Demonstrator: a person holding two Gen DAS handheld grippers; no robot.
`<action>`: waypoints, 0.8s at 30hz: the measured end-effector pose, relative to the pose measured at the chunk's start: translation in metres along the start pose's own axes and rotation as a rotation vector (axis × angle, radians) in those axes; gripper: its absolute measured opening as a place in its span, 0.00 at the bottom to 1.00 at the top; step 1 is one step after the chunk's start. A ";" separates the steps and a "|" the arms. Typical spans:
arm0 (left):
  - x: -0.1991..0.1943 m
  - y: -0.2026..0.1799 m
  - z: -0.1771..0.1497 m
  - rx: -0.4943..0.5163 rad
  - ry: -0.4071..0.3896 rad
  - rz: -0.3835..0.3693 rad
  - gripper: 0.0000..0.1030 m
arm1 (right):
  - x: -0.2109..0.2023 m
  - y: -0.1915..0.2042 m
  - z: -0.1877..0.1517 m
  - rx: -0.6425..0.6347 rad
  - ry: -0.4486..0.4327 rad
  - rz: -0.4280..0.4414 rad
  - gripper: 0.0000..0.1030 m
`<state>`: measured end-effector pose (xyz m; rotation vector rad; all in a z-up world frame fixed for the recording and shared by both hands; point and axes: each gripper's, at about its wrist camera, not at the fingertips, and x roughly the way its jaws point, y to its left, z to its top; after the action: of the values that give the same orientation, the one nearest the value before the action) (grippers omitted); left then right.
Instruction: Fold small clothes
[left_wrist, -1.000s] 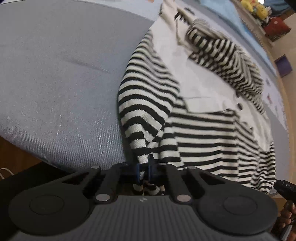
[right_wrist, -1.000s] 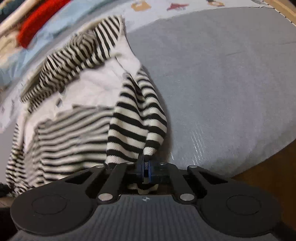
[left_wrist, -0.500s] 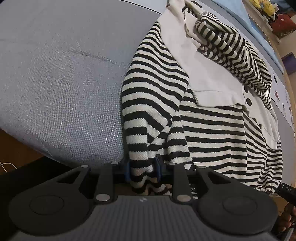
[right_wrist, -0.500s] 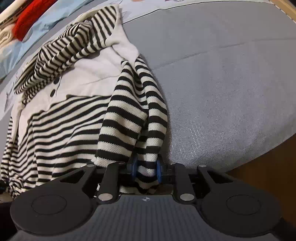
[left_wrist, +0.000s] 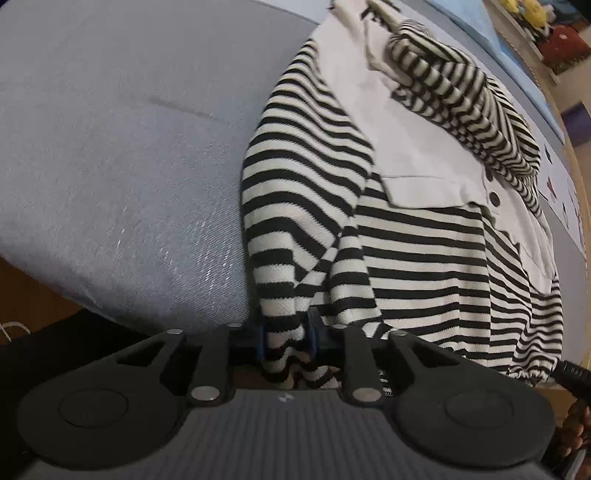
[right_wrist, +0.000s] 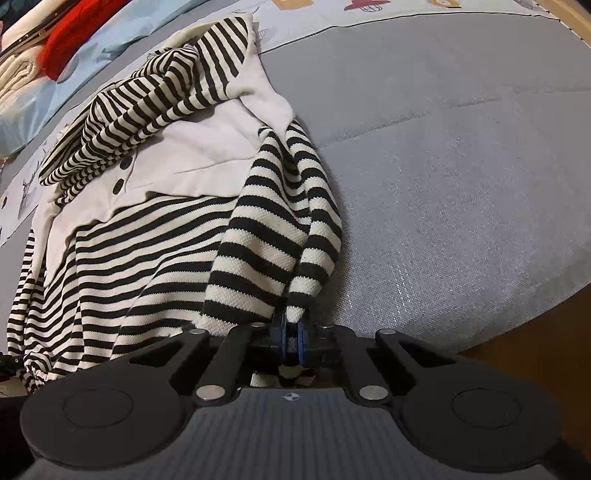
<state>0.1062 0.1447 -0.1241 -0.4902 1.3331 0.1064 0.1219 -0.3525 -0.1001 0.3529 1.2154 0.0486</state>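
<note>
a grey mattress (left_wrist: 122, 155) is filling most of both views, its rounded edge curving down toward a wooden floor (right_wrist: 546, 354) at five o'clock in the right wrist view. a pale blue printed sheet (right_wrist: 122, 40) is lying along the far side, running from nine to twelve o'clock in that view, with a red garment (right_wrist: 74, 33) and a cream folded cloth (right_wrist: 18, 70) sitting on it at ten o'clock.

a black-and-white striped top (left_wrist: 424, 258) with a white front panel (left_wrist: 417, 147) and dark buttons (right_wrist: 119, 185) is lying spread on the mattress, its hem hanging at the near edge. in the left wrist view it is taking up the stretch from twelve to four o'clock; in the right wrist view it is reaching from eleven to seven o'clock. its striped hood (right_wrist: 155, 103) is lying bunched at the far end.

a striped sleeve (left_wrist: 299, 206) is draping down toward six o'clock in the left wrist view, and the left gripper (left_wrist: 286, 338) is pinching a thick fold of its cuff between the blue pads. the other sleeve (right_wrist: 280, 229) is hanging toward six o'clock in the right wrist view, where the right gripper (right_wrist: 291, 338) is closing, its pads nearly together and pinching a thin edge of that cuff.
</note>
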 end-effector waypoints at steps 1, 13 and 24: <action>0.000 0.000 -0.001 0.002 0.001 0.002 0.25 | 0.001 -0.001 0.000 0.006 0.004 -0.003 0.09; -0.007 -0.012 -0.009 0.080 -0.037 0.004 0.08 | 0.000 0.005 -0.001 -0.017 -0.004 -0.014 0.04; -0.088 -0.028 -0.010 0.167 -0.226 -0.179 0.05 | -0.074 -0.007 0.015 0.078 -0.257 0.274 0.03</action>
<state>0.0856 0.1332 -0.0338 -0.4396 1.0616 -0.0949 0.1083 -0.3790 -0.0300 0.5749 0.9109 0.1870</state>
